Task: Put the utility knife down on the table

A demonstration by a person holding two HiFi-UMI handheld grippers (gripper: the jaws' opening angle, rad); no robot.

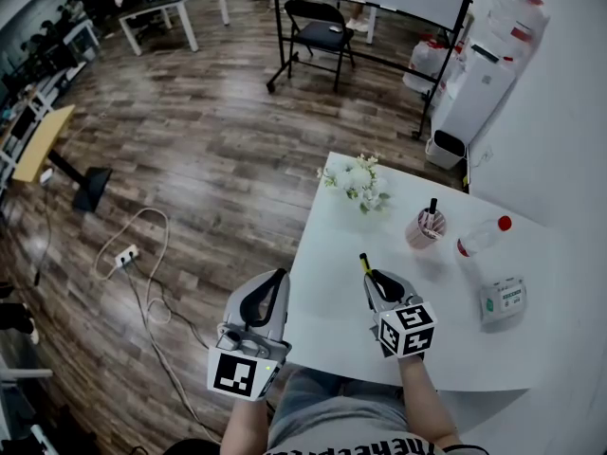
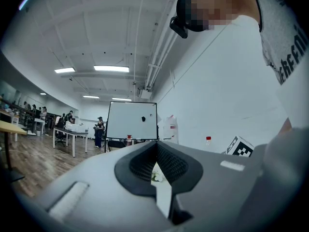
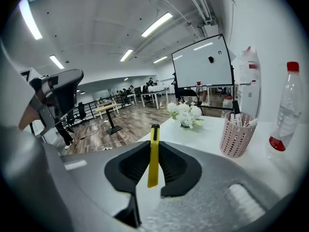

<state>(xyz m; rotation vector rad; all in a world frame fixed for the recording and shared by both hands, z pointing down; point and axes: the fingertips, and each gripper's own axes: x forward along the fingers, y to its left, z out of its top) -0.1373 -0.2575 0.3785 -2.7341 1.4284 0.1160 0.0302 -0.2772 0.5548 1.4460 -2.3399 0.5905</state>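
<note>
A yellow utility knife [image 3: 153, 156] with a black tip is clamped upright between the jaws of my right gripper [image 3: 153, 166]. In the head view the same knife [image 1: 364, 263] pokes forward out of the right gripper [image 1: 376, 281], which is held over the near part of the white table [image 1: 332, 301]. My left gripper [image 1: 275, 281] hangs left of the table's edge, over the wooden floor. Its jaws [image 2: 155, 162] are shut with nothing between them.
On the table stand a small white flower bunch [image 1: 358, 183], a pink mesh pen cup [image 1: 425, 228], a lying plastic bottle with a red cap [image 1: 482, 235] and a small grey box [image 1: 502, 300]. A power strip with cable [image 1: 126, 253] lies on the floor at left.
</note>
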